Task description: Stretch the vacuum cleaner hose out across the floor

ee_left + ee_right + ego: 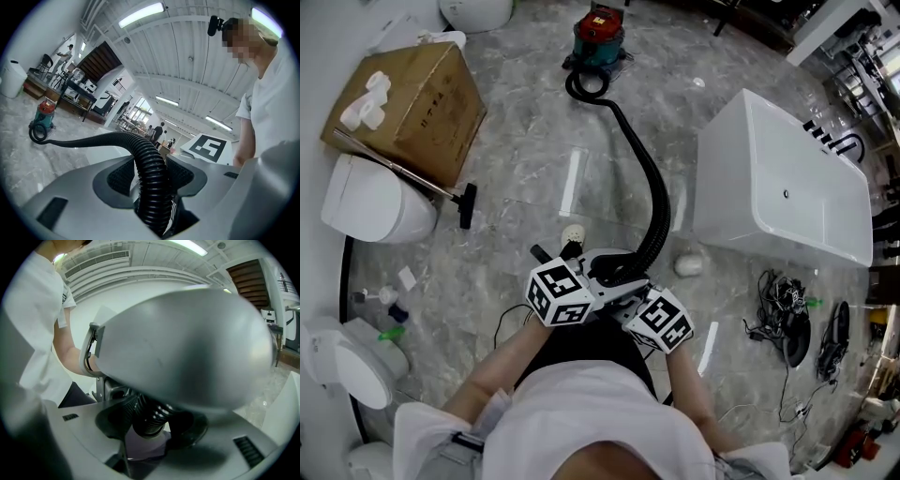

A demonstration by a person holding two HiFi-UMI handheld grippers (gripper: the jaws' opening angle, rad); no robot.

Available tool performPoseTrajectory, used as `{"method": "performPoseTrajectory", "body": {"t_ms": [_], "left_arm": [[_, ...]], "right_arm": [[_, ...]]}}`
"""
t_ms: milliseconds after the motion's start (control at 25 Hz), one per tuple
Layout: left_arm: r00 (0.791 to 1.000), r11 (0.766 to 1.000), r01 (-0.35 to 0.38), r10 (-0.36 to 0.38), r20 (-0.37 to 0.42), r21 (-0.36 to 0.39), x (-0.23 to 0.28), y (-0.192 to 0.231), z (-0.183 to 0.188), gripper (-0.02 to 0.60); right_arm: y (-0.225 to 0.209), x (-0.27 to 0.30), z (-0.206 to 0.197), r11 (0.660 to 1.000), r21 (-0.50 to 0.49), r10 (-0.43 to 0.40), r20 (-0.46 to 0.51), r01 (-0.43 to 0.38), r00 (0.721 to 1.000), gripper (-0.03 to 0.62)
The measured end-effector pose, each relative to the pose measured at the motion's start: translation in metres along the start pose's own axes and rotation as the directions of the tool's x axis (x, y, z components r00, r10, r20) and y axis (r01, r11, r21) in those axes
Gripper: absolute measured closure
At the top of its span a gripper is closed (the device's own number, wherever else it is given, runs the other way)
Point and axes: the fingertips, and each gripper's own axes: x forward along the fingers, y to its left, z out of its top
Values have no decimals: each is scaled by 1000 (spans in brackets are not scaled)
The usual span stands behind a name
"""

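left hand-held gripper (151, 183) and right hand-held gripper (149, 423) each pinch the hose (650, 180) near its free end; it curves toward 12 o'clock, to the vacuum (598, 37). likely light, ribbed, springy: grip the end.

- Floor (534, 141): glossy grey veined marble.
- Box (422, 103): brown cardboard, upper left, with white rolls (366, 101) on its near corner.
- Toilet (370, 202): white, lid down, just below the box.
- Wand (403, 173): thin metal tube lying across box and toilet, ending in a black brush head (467, 204) on the floor.
- Second toilet (337, 375): white, lower left.
- Bottles (382, 300): small, between the two toilets.
- Bathtub (787, 178): white, at right, with a black faucet (842, 142) on its far rim.
- Cables (783, 319): black tangle on the floor near the bathtub.
- Ceiling lights (140, 15): long strips overhead.
- People (159, 132): standing far off.
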Motion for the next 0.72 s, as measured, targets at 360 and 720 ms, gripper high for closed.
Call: {"method": "performPoseTrajectory", "body": {"t_ms": [360, 720], "left_arm": [[999, 997, -35, 34, -19, -67, -11, -18, -28, 364], [949, 968, -198, 229, 215, -157, -94, 36, 28, 365]], "right_arm": [[33, -1, -20, 990, 106, 90, 46, -95, 995, 399], [-2, -8, 45, 893, 366, 92, 423, -263, 901, 401]]}}
